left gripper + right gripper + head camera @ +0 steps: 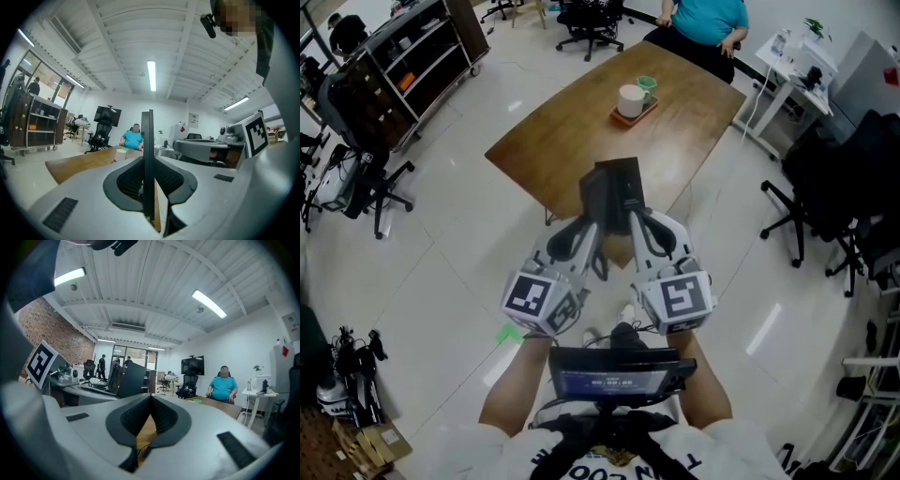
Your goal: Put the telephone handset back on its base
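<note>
No telephone handset or base shows in any view. My left gripper (598, 225) (148, 187) points level toward the wooden table (572, 131) and is shut on a thin dark flat panel (614, 187) (147, 154), which stands upright and edge-on between its pads. Close beside it on the right, my right gripper (636, 221) (150, 401) is shut, its tips meeting with nothing between them. In the right gripper view the dark panel (131, 378) stands off to the left, apart from those jaws.
A tray (649, 112) on the table's far part carries a white cup (630, 99) and a green cup (647, 83). A person in a teal shirt (705, 19) sits at the far end. Office chairs (820, 202) stand right, a shelf unit (412, 56) left.
</note>
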